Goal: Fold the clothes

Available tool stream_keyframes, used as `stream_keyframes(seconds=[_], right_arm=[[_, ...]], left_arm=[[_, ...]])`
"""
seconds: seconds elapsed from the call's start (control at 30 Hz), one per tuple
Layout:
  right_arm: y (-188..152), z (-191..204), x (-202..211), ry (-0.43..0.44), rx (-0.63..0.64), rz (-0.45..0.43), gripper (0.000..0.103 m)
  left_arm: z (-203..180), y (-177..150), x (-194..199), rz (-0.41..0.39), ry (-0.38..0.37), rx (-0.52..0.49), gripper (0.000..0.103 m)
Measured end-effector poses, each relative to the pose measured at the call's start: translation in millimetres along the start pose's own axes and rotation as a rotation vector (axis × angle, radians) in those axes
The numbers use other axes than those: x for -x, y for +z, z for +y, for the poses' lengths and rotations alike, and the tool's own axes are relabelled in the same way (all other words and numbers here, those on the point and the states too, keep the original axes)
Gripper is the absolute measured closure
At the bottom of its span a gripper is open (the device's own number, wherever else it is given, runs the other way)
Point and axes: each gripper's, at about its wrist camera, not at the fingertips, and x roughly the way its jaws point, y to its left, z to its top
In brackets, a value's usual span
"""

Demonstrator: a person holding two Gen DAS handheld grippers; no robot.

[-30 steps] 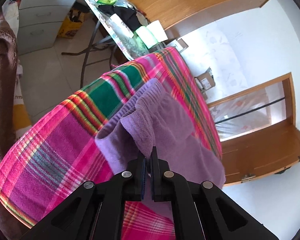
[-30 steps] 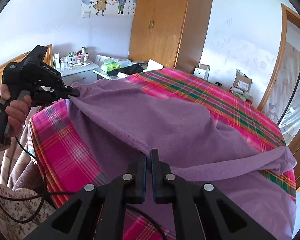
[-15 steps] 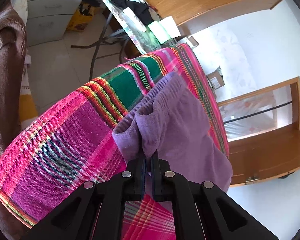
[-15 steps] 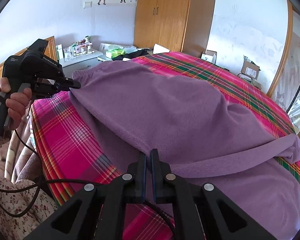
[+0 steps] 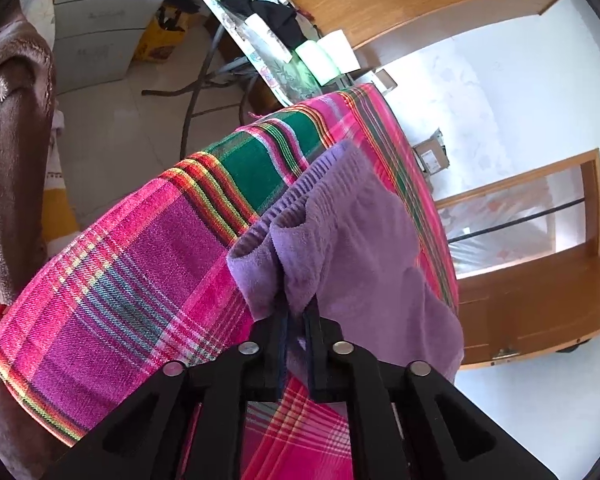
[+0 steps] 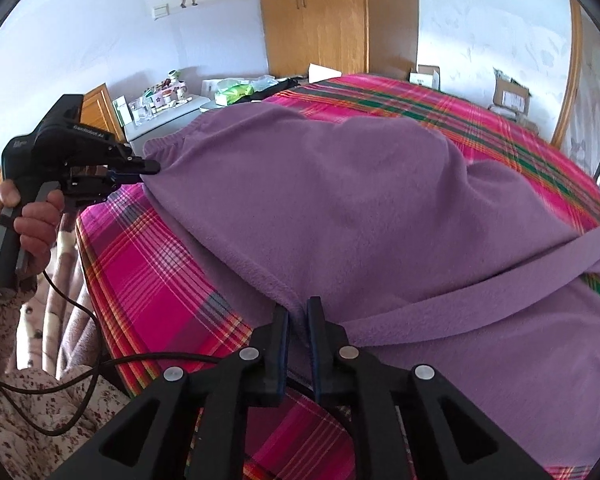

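- Left tongs (image 5: 296, 316) have just been easing apart, with the waistband corner of the purple fleece trousers (image 5: 360, 240) bunched between them; their own camera shows a narrow gap where the fabric sits, and whether the pads press it I cannot tell.
- Right tongs (image 6: 298, 312) have likewise just been opening, the folded edge of the trousers (image 6: 340, 200) lying in their slot; no firm pinch is visible.
- Only the right wrist view shows the left tongs (image 6: 140, 168) from outside, tips at the elastic waistband, with a hand (image 6: 28, 216) in a floral sleeve on the grip and a black cable hanging below.
- That view also shows the trousers spread wide over the pink plaid bedspread (image 6: 140, 260), one leg folded across.
- Only the left wrist view shows the bedspread (image 5: 120, 280) hanging over the bed's corner, a cluttered folding table (image 5: 260, 48) beyond it, and a white drawer unit (image 5: 96, 28).
- Both views catch the wooden wardrobe (image 6: 320, 16).
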Motion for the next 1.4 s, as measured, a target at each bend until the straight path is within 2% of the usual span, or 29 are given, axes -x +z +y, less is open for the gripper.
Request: stream_keyframes(seconds=[0.27, 0.43, 0.53, 0.63, 0.67, 0.77, 0.93, 1.03, 1.13, 1.3, 1.33, 1.4], right_arm=[[-2, -2, 5, 0.025, -0.036, 0.021, 0.087], [-5, -3, 12, 0.074, -0.061, 0.031, 0.087], [-7, -4, 20, 0.083, -0.074, 0.021, 0.087], [-8, -8, 34, 0.077, -0.092, -0.002, 0.087], [-9, -11, 40, 0.063, -0.099, -0.014, 0.087], [-16, -28, 67, 0.005, -0.138, -0.054, 0.087], [-34, -69, 112, -0.148, -0.213, -0.077, 0.087], [-49, -96, 143, -0.281, -0.26, -0.052, 0.087], [-62, -113, 174, -0.4, -0.281, -0.015, 0.087], [-82, -143, 216, -0.596, -0.323, 0.085, 0.087], [-85, -149, 221, -0.63, -0.336, 0.094, 0.087], [-92, -158, 224, -0.628, -0.375, 0.069, 0.087]], left_arm=[[1, 1, 6, -0.002, 0.006, 0.008, 0.093], [-3, -1, 18, -0.02, 0.029, -0.01, 0.093], [-19, -8, 34, -0.073, 0.069, -0.087, 0.093], [-42, -17, 43, -0.112, 0.078, -0.191, 0.083], [-51, -21, 45, -0.118, 0.075, -0.226, 0.083], [-75, -32, 42, -0.074, 0.023, -0.318, 0.083], [-111, -55, 21, -0.009, -0.023, -0.486, 0.083], [-129, -68, 0, 0.07, -0.064, -0.542, 0.083], [-143, -83, -20, 0.129, -0.075, -0.597, 0.083], [-158, -110, -45, 0.212, -0.105, -0.681, 0.083], [-161, -116, -48, 0.226, -0.109, -0.702, 0.083], [-165, -128, -55, 0.254, -0.117, -0.745, 0.083]])
